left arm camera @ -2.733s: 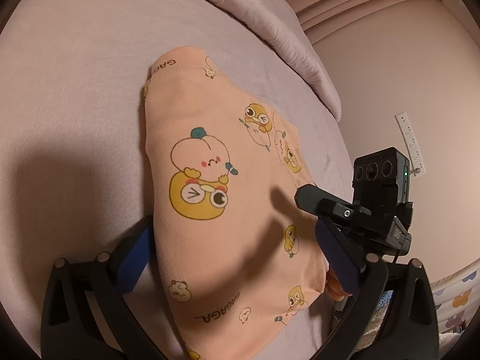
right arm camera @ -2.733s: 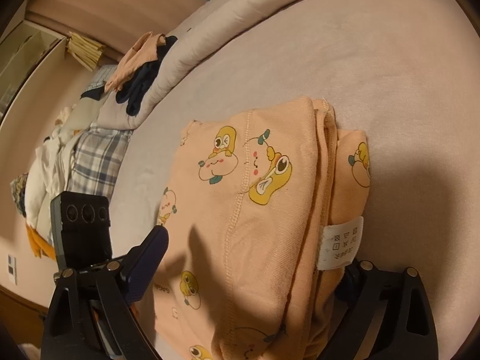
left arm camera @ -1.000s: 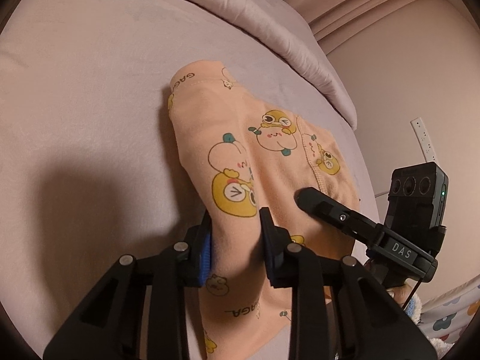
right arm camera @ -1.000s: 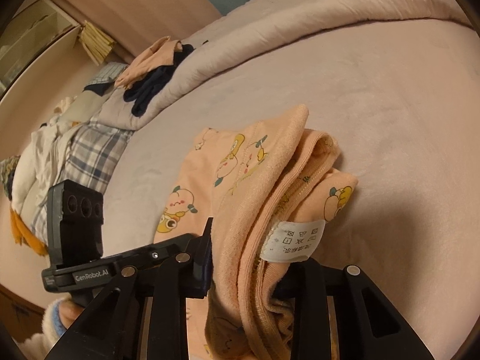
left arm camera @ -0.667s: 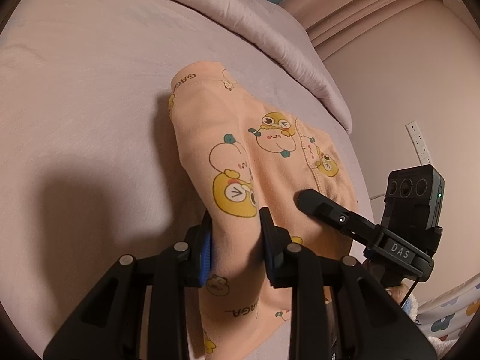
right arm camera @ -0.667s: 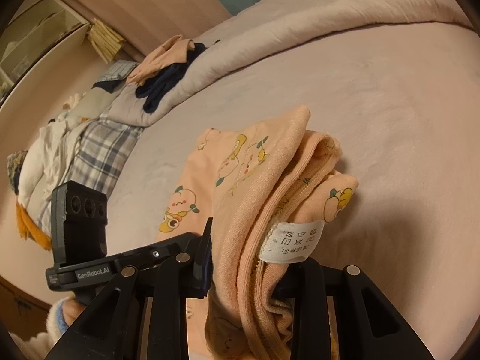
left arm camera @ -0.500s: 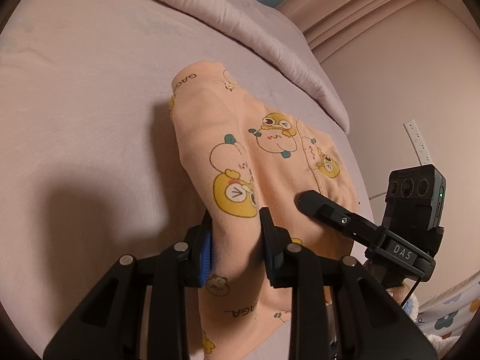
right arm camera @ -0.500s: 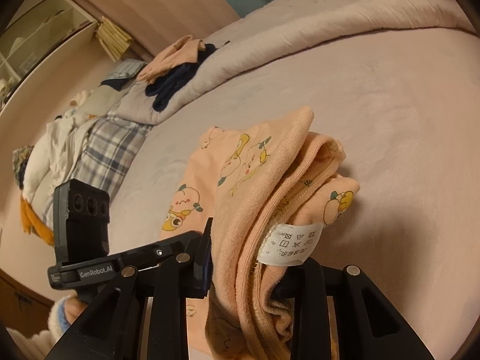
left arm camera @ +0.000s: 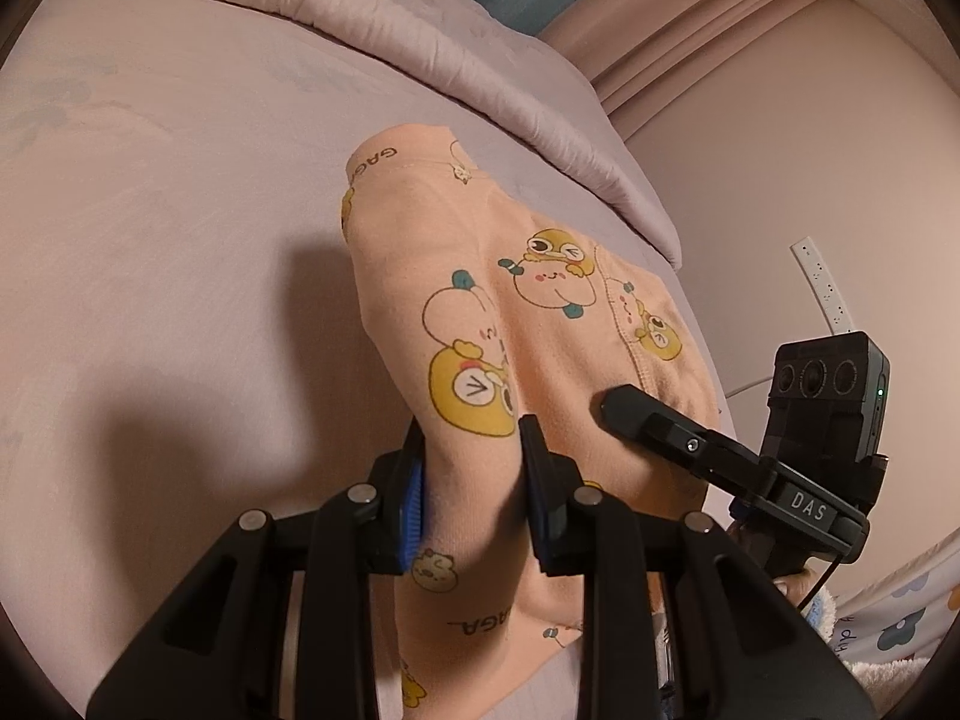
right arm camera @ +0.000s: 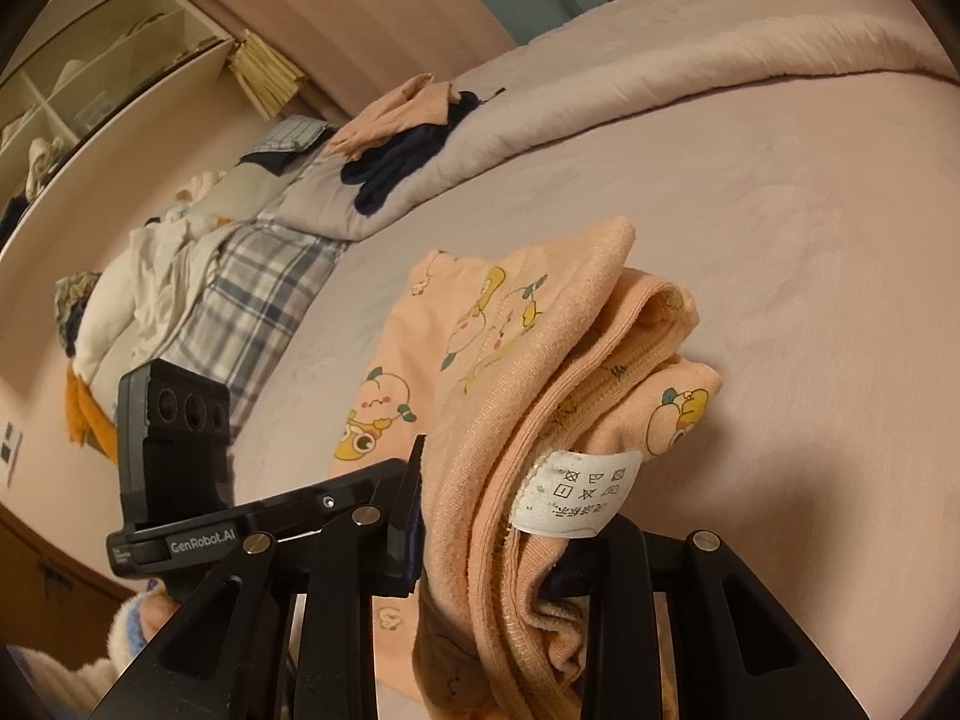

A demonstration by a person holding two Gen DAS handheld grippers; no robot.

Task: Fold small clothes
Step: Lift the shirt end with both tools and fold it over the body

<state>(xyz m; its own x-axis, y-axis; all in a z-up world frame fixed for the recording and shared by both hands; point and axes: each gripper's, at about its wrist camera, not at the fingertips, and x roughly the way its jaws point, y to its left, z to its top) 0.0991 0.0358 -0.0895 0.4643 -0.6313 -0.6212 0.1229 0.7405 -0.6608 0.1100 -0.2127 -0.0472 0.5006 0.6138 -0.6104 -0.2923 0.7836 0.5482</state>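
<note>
Two grippers pinch the same peach garment (left arm camera: 540, 324) over a pink bed (left arm camera: 150, 240). The left gripper (left arm camera: 471, 480) has its fingers drawn in on a raised ridge of the cloth, blue pad (left arm camera: 414, 504) pressed to one side, the printed fabric bunched between and running forward from the fingertips down to the bed. Just to its right, the right gripper's black finger lies against the same cloth. In the right wrist view, the right gripper (right arm camera: 510, 528) clamps a thick folded bundle of the garment (right arm camera: 540, 396), several layered edges showing between its fingers, a white care label (right arm camera: 576, 498) hanging at the near edge. The rest of the cloth drapes ahead and to the left of this gripper onto the bed (right arm camera: 810, 210). Far ahead and left, a duvet (right arm camera: 600, 72) carries a heap of clothes (right arm camera: 408, 126), with plaid fabric (right arm camera: 252, 294) beside it
</note>
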